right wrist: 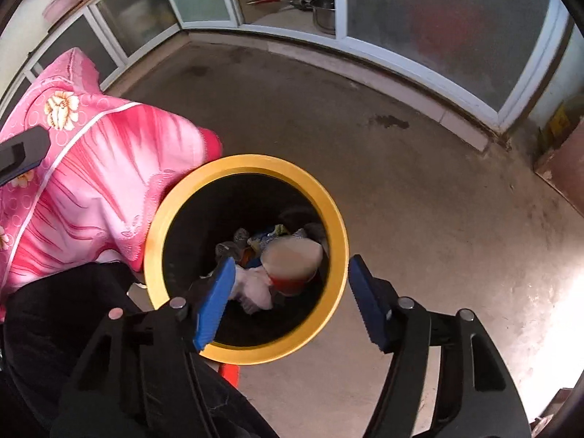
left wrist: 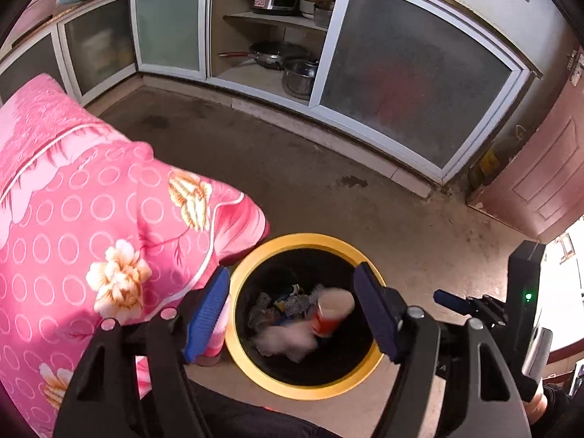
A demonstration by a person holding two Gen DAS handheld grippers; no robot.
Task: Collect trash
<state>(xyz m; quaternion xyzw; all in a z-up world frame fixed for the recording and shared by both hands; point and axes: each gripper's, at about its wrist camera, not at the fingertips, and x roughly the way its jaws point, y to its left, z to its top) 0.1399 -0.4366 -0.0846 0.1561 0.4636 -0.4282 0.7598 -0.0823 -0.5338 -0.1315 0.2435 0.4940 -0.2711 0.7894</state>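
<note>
Both grippers hang over the bin (right wrist: 337,226) on a kitchen floor (right wrist: 419,182), beside pink cloth (right wrist: 91,175). The left gripper (left wrist: 292,310) and right gripper (right wrist: 288,301) gape wide, holding nothing. A red cup (right wrist: 294,264), blurred, sits inside the bin above wrappers (right wrist: 255,241) and a white wad (right wrist: 252,284). Judged from here, the drop goes best with the jaws kept centred over the opening. The cup's long axis tilts, its pale mouth facing up and toward the cabinets (right wrist: 438,29).
</note>
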